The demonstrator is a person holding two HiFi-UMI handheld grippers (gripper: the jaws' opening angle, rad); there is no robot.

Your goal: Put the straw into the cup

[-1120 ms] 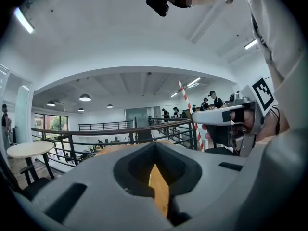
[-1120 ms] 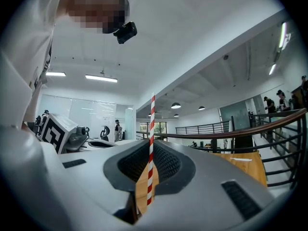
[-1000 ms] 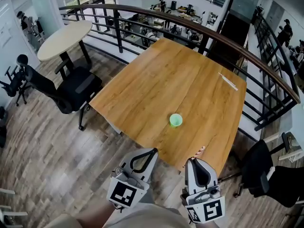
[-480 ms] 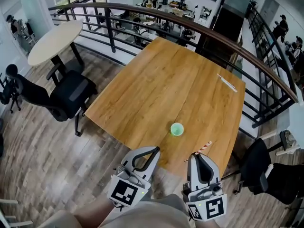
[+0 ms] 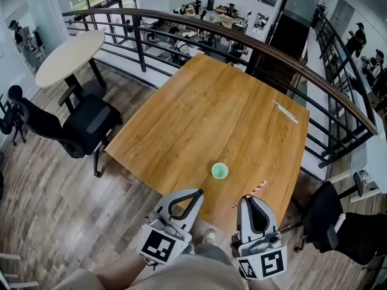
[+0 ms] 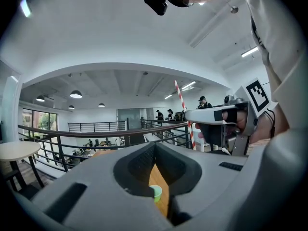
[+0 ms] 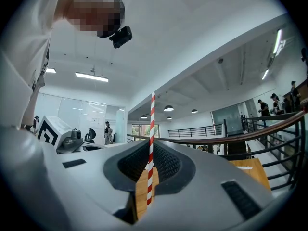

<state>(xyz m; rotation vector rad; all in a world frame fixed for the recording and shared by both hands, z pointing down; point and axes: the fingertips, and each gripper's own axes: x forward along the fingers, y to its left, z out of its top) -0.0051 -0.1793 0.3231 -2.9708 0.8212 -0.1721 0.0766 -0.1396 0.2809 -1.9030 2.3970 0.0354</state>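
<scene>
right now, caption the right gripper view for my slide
Right gripper pinches a red-and-white straw upright in its shut jaws, wooden table beyond.

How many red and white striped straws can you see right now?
1. The straw is clamped in the right gripper, by the near edge of the table, right of the cup. A thin white strip at the far side might be another straw; cannot tell.
</scene>
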